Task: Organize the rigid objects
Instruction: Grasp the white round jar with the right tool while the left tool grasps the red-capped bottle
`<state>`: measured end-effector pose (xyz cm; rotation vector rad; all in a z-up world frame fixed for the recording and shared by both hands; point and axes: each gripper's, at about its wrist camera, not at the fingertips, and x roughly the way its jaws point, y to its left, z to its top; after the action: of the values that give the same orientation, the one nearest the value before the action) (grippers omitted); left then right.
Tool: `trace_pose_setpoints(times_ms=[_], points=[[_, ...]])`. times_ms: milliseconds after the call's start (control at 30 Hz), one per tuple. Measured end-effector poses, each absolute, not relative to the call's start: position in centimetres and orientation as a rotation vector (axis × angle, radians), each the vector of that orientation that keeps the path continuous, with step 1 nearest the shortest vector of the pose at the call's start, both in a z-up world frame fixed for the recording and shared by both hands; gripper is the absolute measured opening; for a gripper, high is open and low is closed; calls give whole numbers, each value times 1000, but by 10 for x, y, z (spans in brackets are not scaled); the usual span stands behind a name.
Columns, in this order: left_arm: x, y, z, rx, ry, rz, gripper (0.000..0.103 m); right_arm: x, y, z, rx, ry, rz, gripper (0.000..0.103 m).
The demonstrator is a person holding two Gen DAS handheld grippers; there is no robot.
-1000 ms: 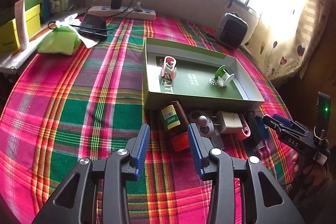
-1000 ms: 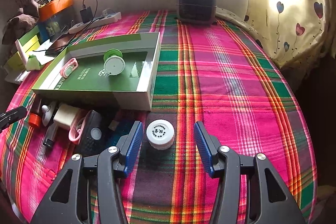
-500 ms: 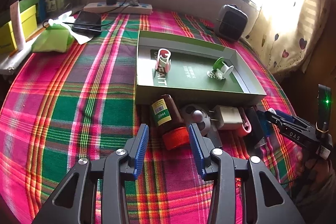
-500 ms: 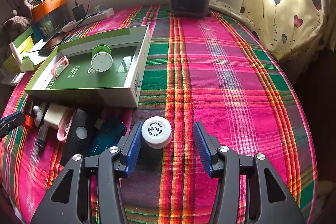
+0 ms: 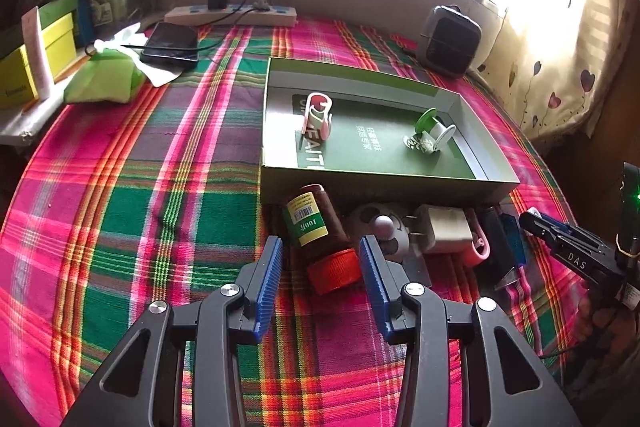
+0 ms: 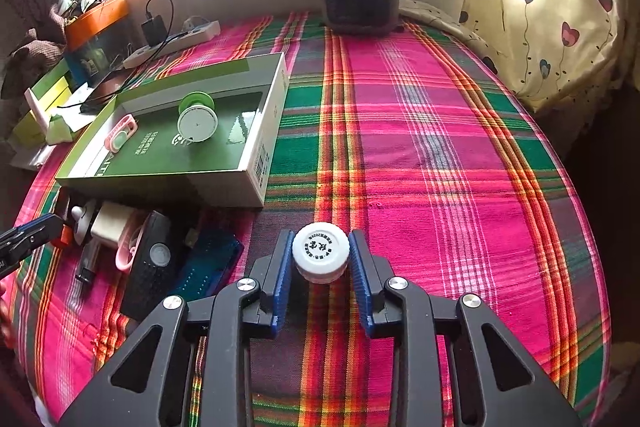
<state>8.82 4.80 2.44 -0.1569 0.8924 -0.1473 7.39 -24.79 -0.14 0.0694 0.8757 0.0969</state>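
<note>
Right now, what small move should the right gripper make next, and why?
Probably lift the white jar slightly. The right gripper has its pads against both sides of the jar, which sits on the plaid cloth, and the green box lies up and to its left.

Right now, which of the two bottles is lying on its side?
The brown bottle with the orange cap, lying between the left gripper's open fingers. The white bottle stands upright, cap up, in the right gripper.

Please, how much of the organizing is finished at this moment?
Done: pink clip and green spool lie in the green box. In hand: right gripper closes around the white jar. Left: brown bottle between the open left gripper, charger and others.
</note>
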Motion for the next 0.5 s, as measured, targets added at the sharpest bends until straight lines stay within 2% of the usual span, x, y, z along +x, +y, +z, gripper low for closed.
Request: trace_pose_setpoints(times_ms=[500], points=[[97, 47, 22, -126, 903, -104, 39, 74, -249, -2, 82, 875, 104, 29]])
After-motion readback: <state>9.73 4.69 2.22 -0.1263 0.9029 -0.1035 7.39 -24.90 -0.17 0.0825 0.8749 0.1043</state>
